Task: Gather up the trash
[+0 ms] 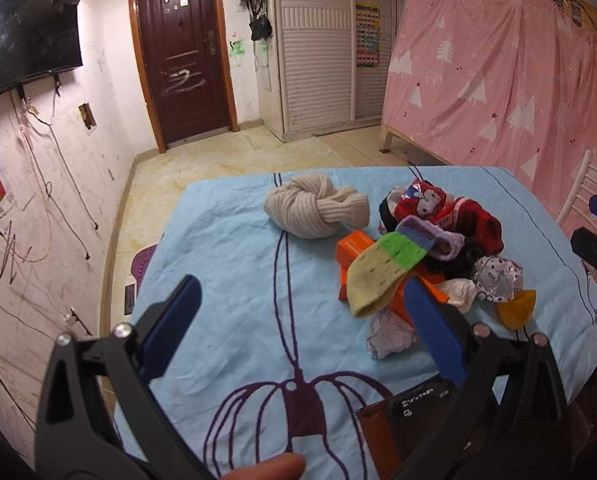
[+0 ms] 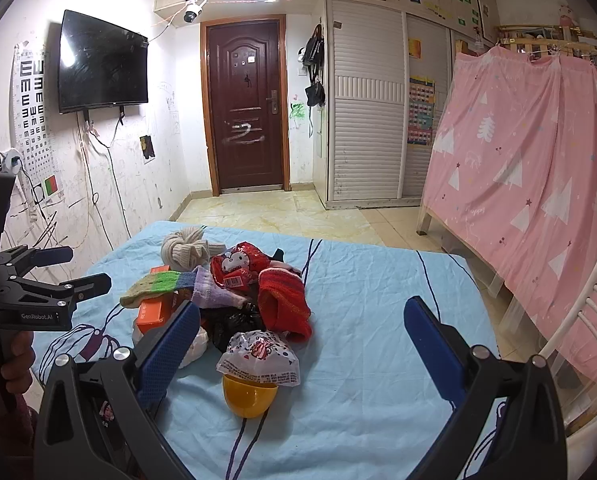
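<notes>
A table covered by a light blue cloth [image 1: 226, 248] with dark line drawings is seen from both wrist cameras. A heap of things is gathered on it toward the right side in the left wrist view: a knotted beige knit piece [image 1: 314, 210], an orange box [image 1: 354, 246], a sock banded in yellow, green and blue [image 1: 382, 270] draped over the box, a red cartoon-printed wrapper [image 1: 422, 198], red knit fabric [image 2: 284, 300], a black bag [image 2: 232, 326], crumpled white paper [image 1: 390, 336], a printed plastic wrapper [image 2: 260, 358] and a yellow plastic half-shell [image 2: 248, 398] touching that wrapper. The left claw [image 1: 298, 328] is held wide open above the cloth, its right finger [image 1: 434, 330] just beside the sock and box. The right claw [image 2: 302, 344] is likewise spread wide, with the printed wrapper and yellow shell lying between its fingers, nothing being gripped by either.
</notes>
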